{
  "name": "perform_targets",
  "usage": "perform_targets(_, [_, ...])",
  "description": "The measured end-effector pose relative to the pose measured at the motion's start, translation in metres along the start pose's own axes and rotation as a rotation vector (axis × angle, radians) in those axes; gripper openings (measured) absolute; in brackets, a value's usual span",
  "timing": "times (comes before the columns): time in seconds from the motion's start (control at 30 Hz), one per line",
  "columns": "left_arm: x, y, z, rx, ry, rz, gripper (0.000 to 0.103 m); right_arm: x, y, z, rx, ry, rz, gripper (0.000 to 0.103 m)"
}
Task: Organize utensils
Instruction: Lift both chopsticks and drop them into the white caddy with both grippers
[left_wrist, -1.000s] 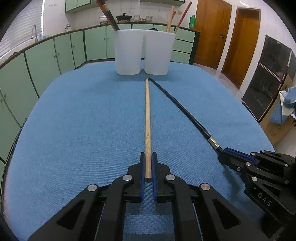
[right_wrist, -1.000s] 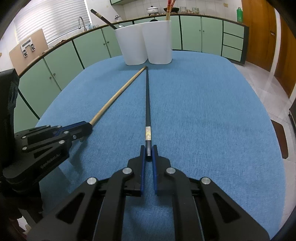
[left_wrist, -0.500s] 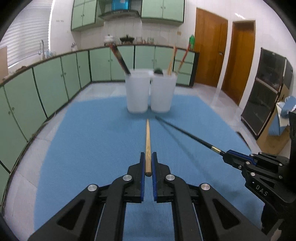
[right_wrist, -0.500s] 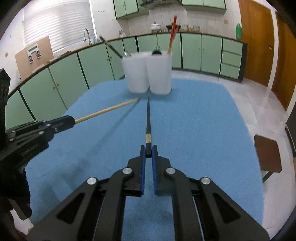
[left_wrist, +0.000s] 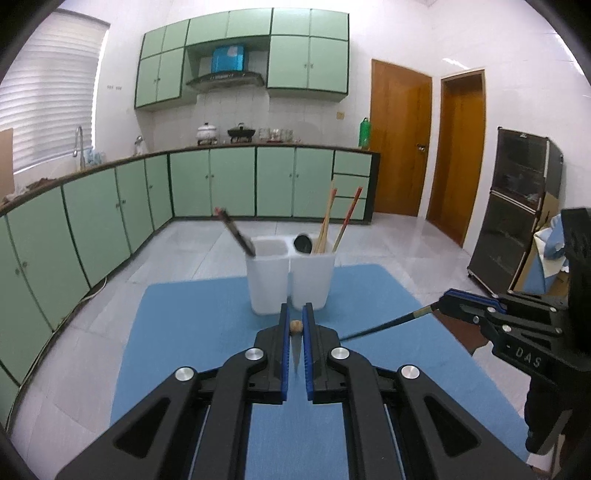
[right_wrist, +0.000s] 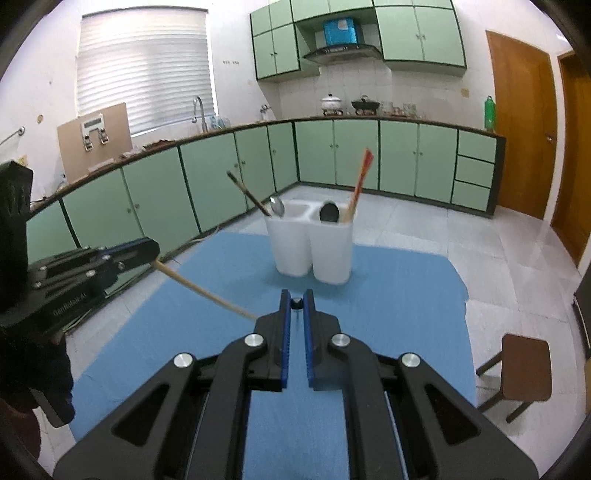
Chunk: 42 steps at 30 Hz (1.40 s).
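My left gripper (left_wrist: 295, 314) is shut on a wooden chopstick (left_wrist: 296, 326), seen end-on between its blue pads. That chopstick (right_wrist: 203, 291) slants down over the blue cloth from the left gripper (right_wrist: 149, 247) in the right wrist view. My right gripper (right_wrist: 296, 297) is shut on a black chopstick (right_wrist: 296, 303). From the left wrist it shows as a thin dark rod (left_wrist: 384, 325) held by the right gripper (left_wrist: 448, 297). Two white holders (left_wrist: 267, 280) (left_wrist: 312, 277) stand side by side ahead. Both chopsticks hang in the air short of them.
The left holder (right_wrist: 291, 243) has a dark chopstick and a spoon (right_wrist: 277, 206); the right holder (right_wrist: 332, 251) has a black ladle and red and wooden chopsticks (left_wrist: 327, 221). The blue-clothed table (left_wrist: 184, 332) ends just behind them. A brown stool (right_wrist: 524, 365) stands right.
Both grippers rose together and lifted their chopsticks off the blue cloth. The holders now sit lower and farther below in both views.
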<state>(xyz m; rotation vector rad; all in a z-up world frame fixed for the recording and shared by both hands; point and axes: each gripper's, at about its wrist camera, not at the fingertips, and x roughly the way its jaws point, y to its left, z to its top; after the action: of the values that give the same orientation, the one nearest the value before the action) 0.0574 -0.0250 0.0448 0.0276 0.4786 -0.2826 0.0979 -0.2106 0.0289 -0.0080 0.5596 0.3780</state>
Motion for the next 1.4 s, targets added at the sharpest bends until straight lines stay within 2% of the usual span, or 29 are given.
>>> perform_targets(0.33, [0.009,-0.001,0.031,0.036,-0.026,-0.059,0.006,0.001,-0.004,0.052,-0.046,-0.021,0.034,0.006])
perform_targets(0.53, [0.014,-0.004,0.049,0.072,-0.057,-0.064,0.006,0.007,-0.007,0.079,-0.076,-0.039,0.027,0.006])
perform_targets(0.83, [0.019,-0.004,0.107,0.098,-0.18,-0.044,0.006,0.015,-0.025,0.156,-0.071,-0.167,0.0,0.006])
perform_targets(1.0, [0.036,0.001,0.142,0.093,-0.241,-0.024,0.006,0.029,-0.041,0.194,-0.048,-0.238,-0.017,0.006])
perform_targets(1.17, [0.067,0.011,0.155,0.076,-0.226,-0.011,0.006,0.057,-0.053,0.212,-0.049,-0.261,-0.034,0.006])
perform_targets(1.4, [0.113,0.019,0.141,0.059,-0.14,-0.01,0.006,0.109,-0.062,0.204,-0.052,-0.197,-0.048,0.006])
